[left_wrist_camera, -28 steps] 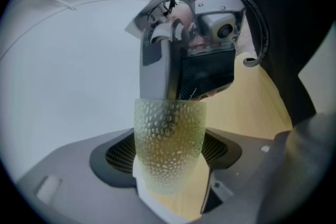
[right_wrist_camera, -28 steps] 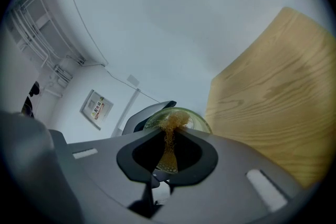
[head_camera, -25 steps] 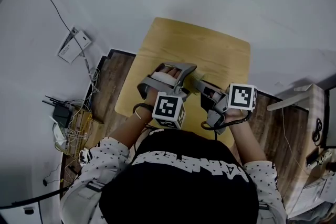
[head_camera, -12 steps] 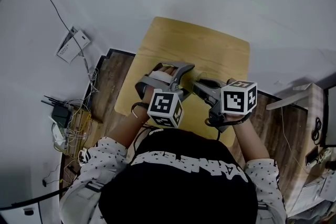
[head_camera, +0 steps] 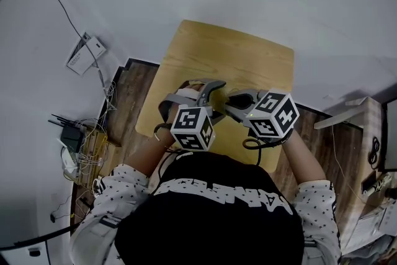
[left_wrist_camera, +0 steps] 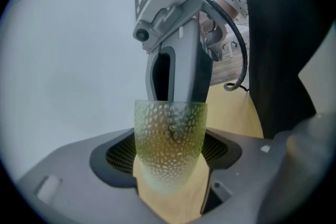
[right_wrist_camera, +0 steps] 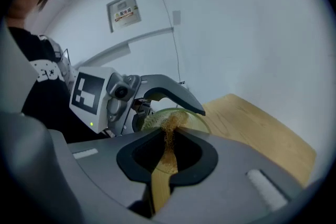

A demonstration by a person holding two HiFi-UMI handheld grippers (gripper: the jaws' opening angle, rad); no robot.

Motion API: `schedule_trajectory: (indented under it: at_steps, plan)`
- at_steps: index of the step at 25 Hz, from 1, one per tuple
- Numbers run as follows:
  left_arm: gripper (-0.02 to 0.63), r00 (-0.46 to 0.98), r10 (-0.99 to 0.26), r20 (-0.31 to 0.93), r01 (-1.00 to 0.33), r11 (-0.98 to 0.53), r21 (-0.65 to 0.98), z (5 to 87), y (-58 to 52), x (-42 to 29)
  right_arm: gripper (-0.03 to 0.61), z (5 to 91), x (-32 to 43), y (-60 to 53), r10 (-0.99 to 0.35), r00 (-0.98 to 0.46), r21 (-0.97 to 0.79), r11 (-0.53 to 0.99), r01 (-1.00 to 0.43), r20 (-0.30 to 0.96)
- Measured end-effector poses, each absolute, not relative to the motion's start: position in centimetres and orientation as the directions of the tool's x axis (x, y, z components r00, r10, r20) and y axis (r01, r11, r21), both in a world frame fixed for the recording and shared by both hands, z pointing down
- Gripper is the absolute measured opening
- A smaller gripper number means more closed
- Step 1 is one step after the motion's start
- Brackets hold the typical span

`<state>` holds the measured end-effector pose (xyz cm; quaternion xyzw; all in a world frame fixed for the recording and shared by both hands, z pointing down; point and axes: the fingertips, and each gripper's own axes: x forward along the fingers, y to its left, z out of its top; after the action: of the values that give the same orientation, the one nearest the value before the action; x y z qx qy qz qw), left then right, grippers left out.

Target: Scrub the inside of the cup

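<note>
Translucent green-tinted glass cup with a dimpled wall point(left_wrist_camera: 168, 126) sits in mid-air over the surface, lying roughly on its side, mouth facing the other tool. Left tool point(left_wrist_camera: 170, 153) is clamped on it, one ribbed dark pad on each side of the cup wall, jaws standing wide. In the left gripper view the cup's closed rounded end points at the camera.

Brush with a flat light wooden handle point(right_wrist_camera: 159, 191) and tan bristles point(right_wrist_camera: 170, 127): the bristle end reaches into the cup's open mouth. Right tool point(right_wrist_camera: 167, 157) is closed on the wooden handle, jaws nearly together, handle running out between them toward the cup rim. Right tool's grey body shows behind the cup in the left gripper view, angled down at it.

From the head view both tools meet nose to nose close in front of the person's chest, marker cubes nearest the body. Below them is the light wooden rounded-corner surface point(head_camera: 248, 59), bare apart from the tools' shadow. Cup does not touch the surface.

Person wears a black top with white lettering point(head_camera: 211, 195) and white dotted sleeves point(head_camera: 124, 186). Dark wood-plank floor point(head_camera: 127, 102) flanks the surface; a tangle of cables and a power strip point(head_camera: 80, 146) lies on the left, near a white flat box point(head_camera: 87, 53). Framed wall sign point(right_wrist_camera: 125, 9) hangs on the pale wall in the right gripper view.
</note>
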<state>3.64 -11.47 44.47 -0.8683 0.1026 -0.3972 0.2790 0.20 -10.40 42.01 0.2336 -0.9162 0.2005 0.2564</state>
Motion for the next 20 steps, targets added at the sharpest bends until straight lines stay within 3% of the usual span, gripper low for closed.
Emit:
schedule_trajectory:
  at_steps: [10,15,20]
  plan:
    - [0.365,0.665,-0.338,0.666,0.031,-0.878,-0.477,45.5,-10.6,3.4,0.046,43.0,-0.2,-9.3,-0.278,-0.673,-0.033,0.912,-0.410,0.685]
    - [0.365,0.657,-0.303,0.690,0.044,-0.899,-0.436,46.3,-10.1,3.7,0.046,43.9,-0.2,-8.3,-0.262,-0.607,0.135,0.959,-0.248,0.750]
    - [0.365,0.662,-0.268,0.700,0.057,-0.913,-0.403,46.7,-9.7,3.8,0.046,44.4,-0.1,-7.8,-0.234,-0.575,0.172,0.972,-0.161,0.784]
